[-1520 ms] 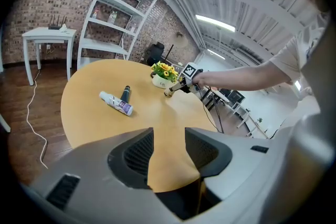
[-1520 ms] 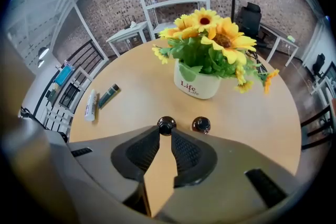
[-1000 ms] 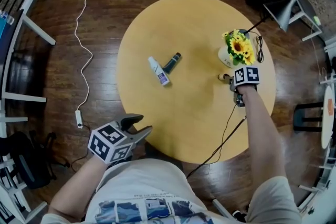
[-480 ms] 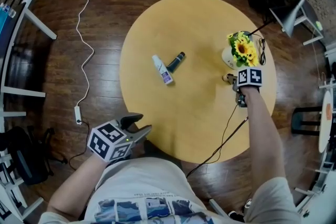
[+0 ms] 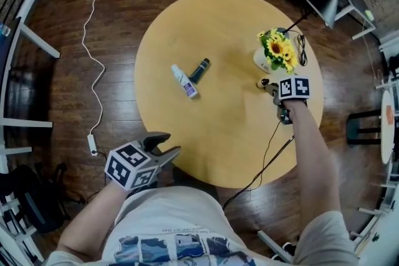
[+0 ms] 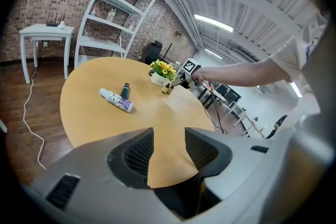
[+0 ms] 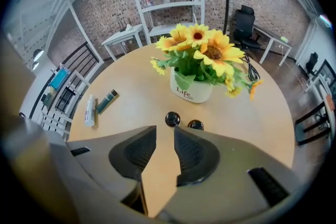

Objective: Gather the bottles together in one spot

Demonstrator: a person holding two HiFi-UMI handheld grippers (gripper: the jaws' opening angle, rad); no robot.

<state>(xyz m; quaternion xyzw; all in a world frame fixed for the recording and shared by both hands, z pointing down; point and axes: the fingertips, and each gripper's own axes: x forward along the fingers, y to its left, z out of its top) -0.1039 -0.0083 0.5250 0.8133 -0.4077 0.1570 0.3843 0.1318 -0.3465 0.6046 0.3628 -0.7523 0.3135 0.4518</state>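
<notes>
Stock as I read it from my station:

1. Round wooden table (image 5: pixel 218 22), pale top, on dark floorboards
2. White bottle (image 5: pixel 184 81), lying on its side left of the table's centre
3. Dark bottle (image 5: pixel 199 71), also lying down, just beside the white bottle, their far ends close
4. Two small dark-capped bottles, upright and side by side, (image 7: pixel 172 119) and (image 7: pixel 195 125), just in front of the flower pot and well apart from the lying pair
5. White flower pot (image 7: pixel 191 93) with sunflowers (image 7: pixel 202 50), near the right rim
6. Right gripper (image 7: pixel 165 134), pointing steeply down over the table just short of the small bottles; its jaws have just been opening to a narrow gap, and I see only bare tabletop between them
7. Left gripper (image 6: pixel 168 136), held off the near edge of the table by my body; jaws moderately apart, holding nothing
8. Black cable (image 5: pixel 268 152), trailing off the table's near right edge
</notes>
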